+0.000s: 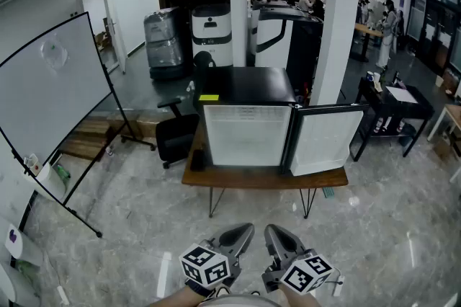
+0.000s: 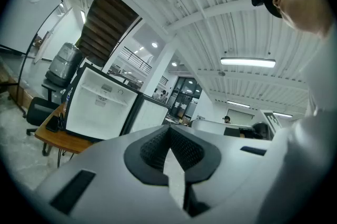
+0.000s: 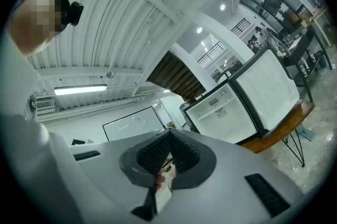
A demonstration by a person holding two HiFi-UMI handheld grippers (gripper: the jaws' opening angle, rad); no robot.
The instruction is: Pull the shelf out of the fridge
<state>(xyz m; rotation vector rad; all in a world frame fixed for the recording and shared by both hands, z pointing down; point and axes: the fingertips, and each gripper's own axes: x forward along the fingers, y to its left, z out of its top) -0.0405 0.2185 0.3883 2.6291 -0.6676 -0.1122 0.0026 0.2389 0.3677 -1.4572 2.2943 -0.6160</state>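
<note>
The shelf (image 2: 102, 94) shows in your left gripper view as a thin white ledge across the upper part of the open mini fridge (image 2: 84, 112), well away from you. The fridge stands on a wooden table (image 2: 52, 139), and its door (image 2: 145, 120) is swung out on the right. Your left gripper (image 2: 169, 131) has its ribbed black pads meeting at the tips, and nothing sits between them.

In your right gripper view the shelf (image 3: 215, 110) crosses the white interior of the fridge (image 3: 218, 123) in the same way, level and fully inside. The door (image 3: 266, 86) stands open to the right, over the far end of the table (image 3: 279, 133). Your right gripper (image 3: 167, 136) is also closed tip to tip and holds nothing.

In your head view the fridge (image 1: 245, 132) faces you from the far side of a bare stretch of stone floor (image 1: 130, 226), with the door (image 1: 328, 140) hinged open on its right. Its inside reads as plain white, and you cannot make out the shelf there. A yellow note (image 1: 209, 97) lies on the black top. The table (image 1: 259, 178) carries the fridge on thin metal legs. A black office chair (image 1: 176, 136) is just left of the table, and a whiteboard (image 1: 50, 89) leans at the far left. Your left gripper (image 1: 248, 228) and right gripper (image 1: 268, 230) sit side by side at the near edge, close to your body and well apart from the fridge.
</note>
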